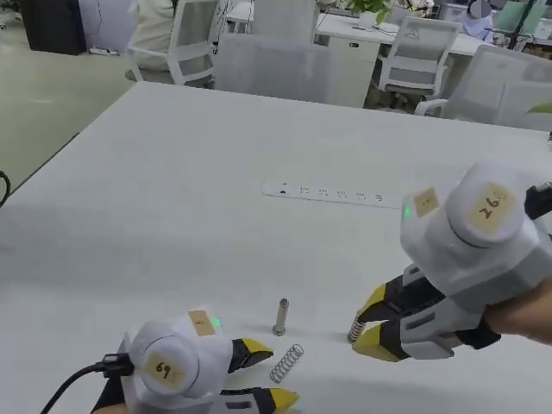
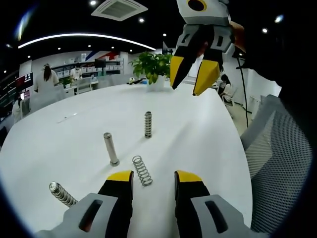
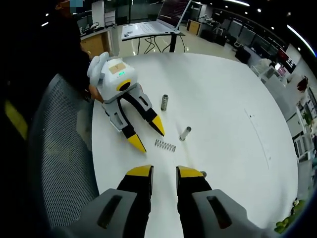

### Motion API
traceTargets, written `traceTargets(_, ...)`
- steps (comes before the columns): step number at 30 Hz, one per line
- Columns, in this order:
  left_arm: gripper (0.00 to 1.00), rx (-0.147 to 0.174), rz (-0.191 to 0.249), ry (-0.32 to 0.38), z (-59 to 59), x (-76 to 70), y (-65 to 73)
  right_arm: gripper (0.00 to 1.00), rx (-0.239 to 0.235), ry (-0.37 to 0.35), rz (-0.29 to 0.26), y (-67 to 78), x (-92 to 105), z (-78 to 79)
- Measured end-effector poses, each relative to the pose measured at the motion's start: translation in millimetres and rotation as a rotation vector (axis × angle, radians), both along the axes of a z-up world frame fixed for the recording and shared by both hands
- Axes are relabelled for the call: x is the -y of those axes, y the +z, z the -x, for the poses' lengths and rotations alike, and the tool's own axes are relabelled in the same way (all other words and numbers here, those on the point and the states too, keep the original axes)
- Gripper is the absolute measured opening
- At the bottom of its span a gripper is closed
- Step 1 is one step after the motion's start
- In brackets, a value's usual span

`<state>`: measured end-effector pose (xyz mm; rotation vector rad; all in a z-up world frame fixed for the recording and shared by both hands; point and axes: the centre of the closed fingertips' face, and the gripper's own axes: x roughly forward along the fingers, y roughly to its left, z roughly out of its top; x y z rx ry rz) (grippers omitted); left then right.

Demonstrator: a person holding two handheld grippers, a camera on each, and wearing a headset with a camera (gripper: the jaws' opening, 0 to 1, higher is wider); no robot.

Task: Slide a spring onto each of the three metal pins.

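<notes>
Step in hand looked like the last one: two pins wore springs, one didn't, and one spring lay free.

Head view: loose spring (image 1: 286, 362) lay flat on the table (image 1: 172, 198) at bottom centre, long axis running lower left to upper right. It sat just off the tips of the left gripper (image 1: 274, 375), whose jaws stood apart w/ nothing in them. Bare pin (image 1: 281, 316) stood upright just above the spring in frame, not touching it. Right gripper (image 1: 369, 323), lower right, had jaws spread & empty, w/ a sprung pin (image 1: 354, 330) partly hidden at its tips.

Left gripper view: spring lay bottom centre, near end in the gap between this gripper's jaws, untouched. Its axis ran nearly along them, far end leaning left twd the bare pin. Sprung pin stood upright at centre. Other sprung pin (image 2: 62, 193), lower left, looked tilted, prob. the lens. Right gripper hung at top, open, empty.

Right gripper view: own jaws were part open & held nothing. Spring at centre ran left-right, between the left gripper's tips & the bare pin.

Next move, prob.: shut left jaws across the coils, lift, turn spring upright so its bore lines up w/ the pin's vertical axis, then lower.
</notes>
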<state>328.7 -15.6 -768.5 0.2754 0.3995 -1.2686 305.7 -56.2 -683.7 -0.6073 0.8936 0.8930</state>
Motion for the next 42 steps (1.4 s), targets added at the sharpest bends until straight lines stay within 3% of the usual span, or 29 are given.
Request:
traceTargets(5, 0.21, 0.039, -0.043, 0.011, -8.7, 3.4, -7.8, 0.16, -0.005, -0.005, -0.002, -2.3, 0.5, 0.4)
traceTargets(9, 0.16, 0.039, -0.056, 0.036, -14.4, 5.0, -12.7, 0.16, -0.009, -0.005, -0.003, -3.2, 0.9, 1.2)
traceTargets(14, 0.11, 0.048, -0.080, 0.024, -12.4, 5.1, -17.9, 0.16, -0.011, -0.006, -0.003, -4.8, 1.0, 0.9)
traceTargets(19, 0.04, 0.039, -0.079, 0.037, -13.5, 2.8, -18.6, 0.16, -0.019, -0.001, -0.006, -7.5, -1.8, 2.4)
traceTargets(29, 0.03, 0.009, -0.077, 0.032, -9.6, -6.3, -19.1, 0.15, -0.033, 0.005, -0.011, -14.2, -5.4, 3.4)
traceTargets(35, 0.03, 0.000, -0.059, 0.005, -4.2, -11.5, -9.7, 0.15, -0.042, 0.009, -0.019, -19.7, -6.3, 5.4)
traceTargets(42, 0.03, 0.019, -0.021, -0.035, 7.7, -24.0, 12.8, 0.16, -0.044, 0.033, -0.054, -19.6, -15.3, 7.7)
